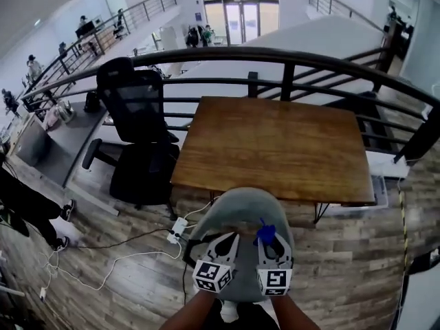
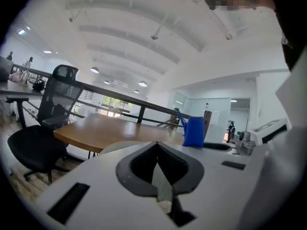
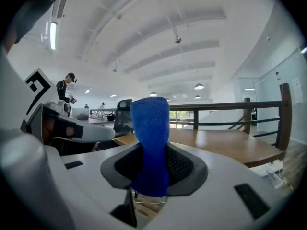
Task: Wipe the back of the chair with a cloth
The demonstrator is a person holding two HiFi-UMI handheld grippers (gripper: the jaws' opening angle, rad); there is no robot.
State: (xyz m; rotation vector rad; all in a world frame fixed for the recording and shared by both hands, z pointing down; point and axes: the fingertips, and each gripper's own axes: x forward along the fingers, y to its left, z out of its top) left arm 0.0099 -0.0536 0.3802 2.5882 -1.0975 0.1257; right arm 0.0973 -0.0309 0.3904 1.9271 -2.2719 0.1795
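Observation:
A grey chair back (image 1: 237,208) with a rounded top stands right below me, tucked against the wooden table (image 1: 275,143). Both grippers hover over it, side by side. My right gripper (image 1: 268,245) is shut on a blue cloth (image 1: 265,233), which stands up as a rolled strip (image 3: 150,143) between the jaws of that gripper (image 3: 151,155). My left gripper (image 1: 229,245) is shut with nothing in it (image 2: 156,147). In the left gripper view the blue cloth (image 2: 194,131) shows to the right, and the chair's top edge (image 2: 120,146) peeks just beyond the jaws.
A black office chair (image 1: 136,133) stands left of the table. A dark metal railing (image 1: 289,64) runs behind the table. A white power strip (image 1: 177,227) and cables lie on the wooden floor to the left. A person's legs (image 1: 27,208) are at far left.

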